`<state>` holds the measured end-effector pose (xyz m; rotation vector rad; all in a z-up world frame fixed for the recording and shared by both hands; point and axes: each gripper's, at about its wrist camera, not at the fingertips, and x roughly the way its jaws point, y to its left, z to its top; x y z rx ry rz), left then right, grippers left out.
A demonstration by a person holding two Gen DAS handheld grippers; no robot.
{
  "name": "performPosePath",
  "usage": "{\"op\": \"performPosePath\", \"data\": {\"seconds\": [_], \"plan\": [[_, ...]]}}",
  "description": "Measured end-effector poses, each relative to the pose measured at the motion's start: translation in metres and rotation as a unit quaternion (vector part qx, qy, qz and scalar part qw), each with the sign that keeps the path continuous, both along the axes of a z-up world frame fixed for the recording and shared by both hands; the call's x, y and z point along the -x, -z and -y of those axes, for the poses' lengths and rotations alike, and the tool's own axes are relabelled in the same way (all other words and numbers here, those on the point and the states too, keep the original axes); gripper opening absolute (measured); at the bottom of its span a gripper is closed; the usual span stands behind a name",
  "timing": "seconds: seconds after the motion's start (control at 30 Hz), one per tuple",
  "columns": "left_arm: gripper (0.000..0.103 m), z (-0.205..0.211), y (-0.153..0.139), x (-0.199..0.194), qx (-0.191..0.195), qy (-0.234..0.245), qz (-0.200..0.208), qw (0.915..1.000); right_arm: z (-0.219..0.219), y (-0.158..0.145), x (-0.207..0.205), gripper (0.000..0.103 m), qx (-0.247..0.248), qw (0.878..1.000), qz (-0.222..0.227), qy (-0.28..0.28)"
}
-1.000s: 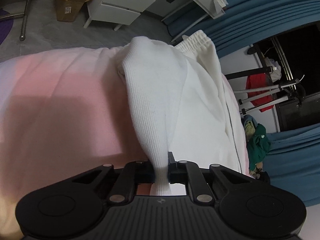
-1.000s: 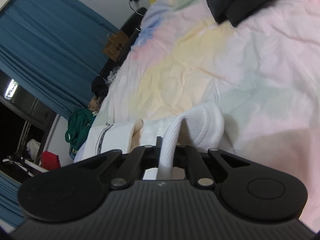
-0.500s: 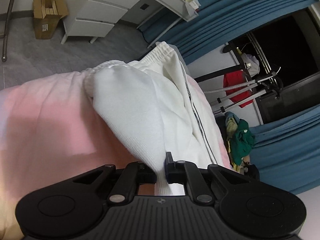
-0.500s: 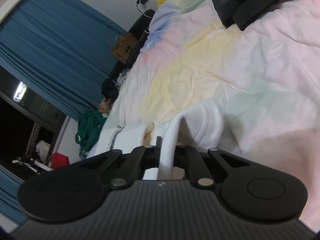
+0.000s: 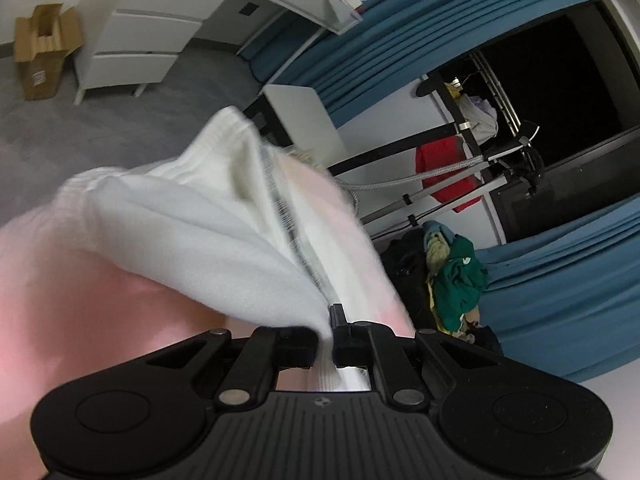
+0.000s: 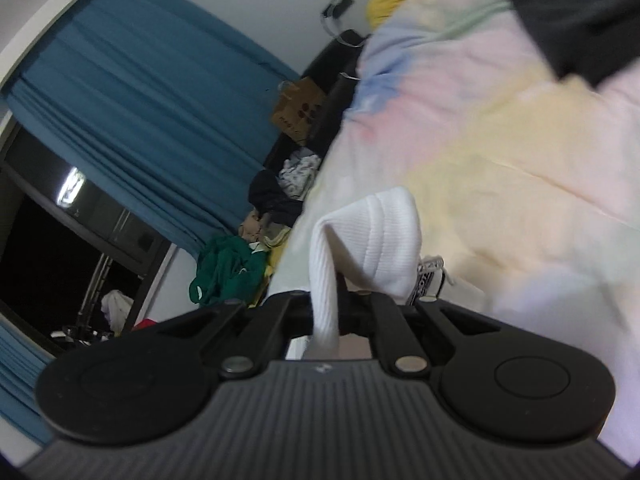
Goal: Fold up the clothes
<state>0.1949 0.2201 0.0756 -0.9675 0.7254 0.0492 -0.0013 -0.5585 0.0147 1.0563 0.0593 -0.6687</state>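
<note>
A bed (image 6: 520, 128) with a pastel cover spreads ahead of both tongs. White trousers (image 5: 208, 236) rise over it in front of the left tongs (image 5: 325, 340), which are clamped on a ribbed cuff. The right tongs (image 6: 326, 316) are clamped on another ribbed cuff (image 6: 384, 232), lifted just above the cover.

Nothing is reading clearly from here. The white label on the open brown cardboard box (image 5: 38, 58) is blurring out, and the dark print on the brown paper bag (image 6: 299, 110) is staying illegible.
</note>
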Motion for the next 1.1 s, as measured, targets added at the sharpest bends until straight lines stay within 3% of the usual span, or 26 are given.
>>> {"op": "performPosePath", "data": {"seconds": [0.13,0.33,0.43,0.57,0.7,0.77,0.87,0.9,1.03,1.1], "plan": [[0.008,0.017,-0.002,-0.080,-0.012,-0.012,-0.009,0.9998,0.017,-0.005,-0.080,0.005,0.020,0.999,-0.024,-0.018],[0.008,0.038,0.036,-0.199,-0.036,-0.014,-0.052,0.9979,0.028,0.020,-0.216,0.005,0.066,0.990,-0.112,-0.057],[0.009,0.042,0.062,-0.241,-0.063,-0.008,-0.075,0.9951,0.030,0.036,-0.263,0.006,0.096,0.982,-0.136,-0.084],[0.013,0.042,0.090,-0.266,-0.070,0.003,-0.095,0.9930,0.037,0.059,-0.299,0.008,0.090,0.971,-0.182,-0.124],[0.022,0.040,0.091,-0.258,-0.084,0.038,-0.061,0.9938,0.052,0.062,-0.284,0.017,0.059,0.977,-0.133,-0.158],[0.039,0.037,0.085,-0.243,-0.095,0.056,-0.042,0.9931,0.054,0.054,-0.263,0.021,0.070,0.976,-0.112,-0.172],[0.057,0.033,0.073,-0.212,-0.114,0.072,-0.018,0.9907,0.051,0.042,-0.222,0.024,0.095,0.973,-0.083,-0.192],[0.059,0.031,0.069,-0.202,-0.121,0.078,-0.009,0.9896,0.050,0.040,-0.204,0.030,0.094,0.974,-0.072,-0.192],[0.077,0.017,0.061,-0.143,-0.111,0.085,0.005,0.9902,0.049,0.044,-0.137,0.069,0.052,0.984,-0.052,-0.161],[0.078,0.005,0.064,-0.110,-0.095,0.082,0.011,0.9920,0.047,0.053,-0.108,0.069,0.019,0.987,-0.046,-0.153]]}}
